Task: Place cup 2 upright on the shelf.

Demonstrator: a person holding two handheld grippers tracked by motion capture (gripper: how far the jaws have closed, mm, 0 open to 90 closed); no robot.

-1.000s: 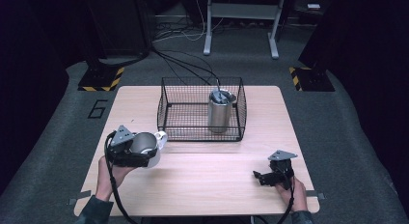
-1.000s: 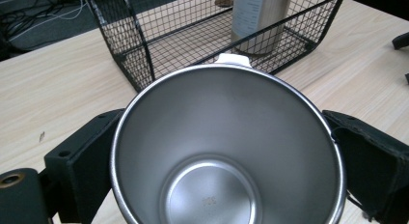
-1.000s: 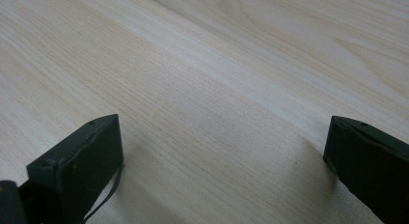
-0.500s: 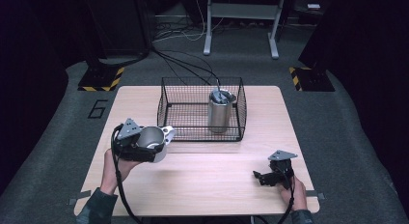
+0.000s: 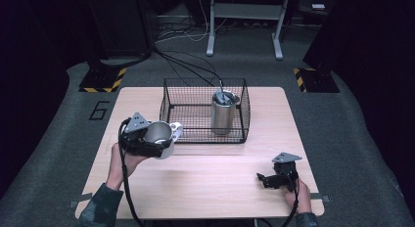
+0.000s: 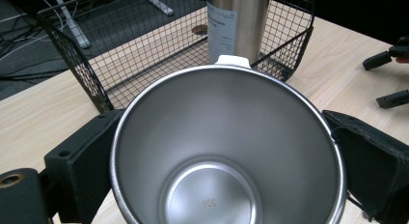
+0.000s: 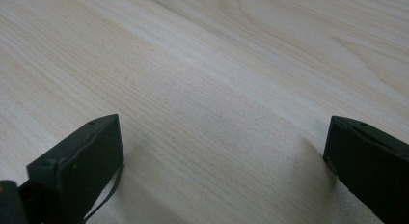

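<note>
My left gripper [image 5: 155,139] is shut on a steel cup [image 5: 159,135], held tilted just off the front left corner of the black wire basket [image 5: 169,101]. In the left gripper view the cup's shiny inside [image 6: 226,151] sits between the two black jaws, with a white tab at its far rim. A tall steel tumbler [image 5: 224,112] stands upright inside the basket [image 6: 91,79] at its right; the tumbler [image 6: 236,23] rises beyond the cup. My right gripper [image 5: 268,179] rests open on the wooden table [image 5: 215,173] at the front right, nothing between its jaws [image 7: 222,151].
Bare tabletop [image 7: 217,64] lies under the right gripper. Beyond the table, cables [image 5: 186,65] run over grey carpet, a metal stand [image 5: 244,21] is at the back, and yellow-black striped plates [image 5: 103,80] lie on the floor.
My left gripper has carried the steel cup to the right and a little forward, closer to the basket's front left corner. The right gripper has stayed still.
</note>
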